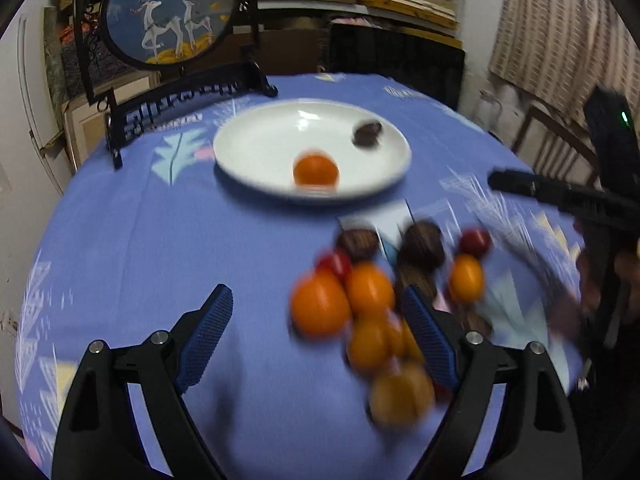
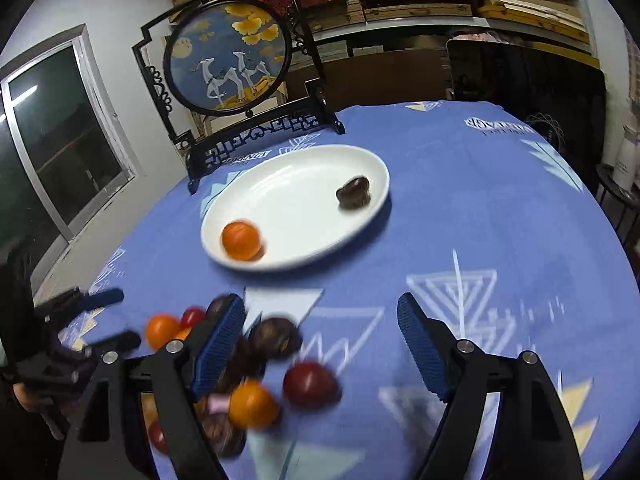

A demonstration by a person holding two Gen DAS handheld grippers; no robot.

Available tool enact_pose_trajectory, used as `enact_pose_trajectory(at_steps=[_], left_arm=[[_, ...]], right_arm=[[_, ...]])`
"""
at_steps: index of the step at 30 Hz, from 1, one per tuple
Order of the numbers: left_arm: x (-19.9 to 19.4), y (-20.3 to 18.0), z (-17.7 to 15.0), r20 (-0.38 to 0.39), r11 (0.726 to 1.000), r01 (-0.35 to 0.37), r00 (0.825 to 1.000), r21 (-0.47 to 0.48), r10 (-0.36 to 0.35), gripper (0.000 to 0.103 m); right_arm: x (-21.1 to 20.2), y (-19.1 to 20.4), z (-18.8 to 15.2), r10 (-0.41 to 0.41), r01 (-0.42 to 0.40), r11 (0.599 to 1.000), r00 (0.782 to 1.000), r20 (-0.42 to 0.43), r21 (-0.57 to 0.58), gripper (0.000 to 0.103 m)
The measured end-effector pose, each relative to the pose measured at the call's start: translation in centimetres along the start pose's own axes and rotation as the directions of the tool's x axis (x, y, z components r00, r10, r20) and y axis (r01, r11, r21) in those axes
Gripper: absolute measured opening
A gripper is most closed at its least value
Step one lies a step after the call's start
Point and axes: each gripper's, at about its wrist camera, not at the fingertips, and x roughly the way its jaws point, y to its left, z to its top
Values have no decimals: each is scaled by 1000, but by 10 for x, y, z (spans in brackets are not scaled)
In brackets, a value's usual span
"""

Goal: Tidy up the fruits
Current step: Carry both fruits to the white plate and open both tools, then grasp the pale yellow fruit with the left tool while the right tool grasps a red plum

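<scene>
A white plate (image 1: 256, 148) on the blue tablecloth holds one orange fruit (image 1: 316, 169) and one dark brown fruit (image 1: 367, 133). It also shows in the right wrist view (image 2: 304, 200), with the orange fruit (image 2: 241, 239) and the brown fruit (image 2: 353, 191). A blurred pile of orange, red and brown fruits (image 1: 372, 292) lies near me on the cloth, also seen in the right wrist view (image 2: 256, 364). My left gripper (image 1: 318, 332) is open and empty, just left of the pile. My right gripper (image 2: 322, 344) is open and empty, just right of the pile.
A round painted screen on a black stand (image 1: 168, 12) stands behind the plate at the table's far left. A dark chair back (image 1: 396, 60) is beyond the far edge. Shelves of boxes line the wall. The right gripper's body (image 1: 560, 196) shows at the right.
</scene>
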Motion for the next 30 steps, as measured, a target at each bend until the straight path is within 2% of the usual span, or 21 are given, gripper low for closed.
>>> enact_pose_trajectory(at_steps=[4, 9, 11, 13, 15, 17, 24, 26, 30], left_arm=[[-13, -9, -33, -17, 1000, 10, 1000, 12, -10, 90], [-11, -25, -54, -29, 998, -29, 999, 53, 31, 90], [-9, -30, -60, -42, 997, -19, 999, 70, 22, 82], [-6, -35, -63, -60, 995, -1, 998, 97, 7, 81], [-2, -39, -65, -62, 993, -3, 998, 118, 10, 76], [4, -41, -64, -73, 992, 12, 997, 122, -3, 64], [20, -44, -59, -43, 993, 35, 999, 111, -30, 55], [18, -44, -59, -41, 992, 76, 997, 99, -73, 40], [10, -43, -62, -33, 992, 87, 996, 93, -84, 39]], right_arm=[[-18, 12, -23, 6, -6, 1000, 1000, 6, -24, 82], [-30, 21, -39, -2, 2, 999, 1000, 5, -51, 82], [-35, 21, -43, -9, 9, 998, 1000, 8, -55, 82], [-40, 18, -47, -16, 16, 999, 1000, 9, -47, 82], [-42, 13, -50, -20, 20, 999, 1000, 9, -36, 82], [-43, 12, -51, -21, 21, 999, 1000, 6, -32, 82], [-43, 12, -52, -16, 16, 999, 1000, -2, -37, 82], [-43, 11, -53, -17, 17, 999, 1000, -7, -39, 82], [-36, 10, -53, -18, 17, 999, 999, -26, -42, 82]])
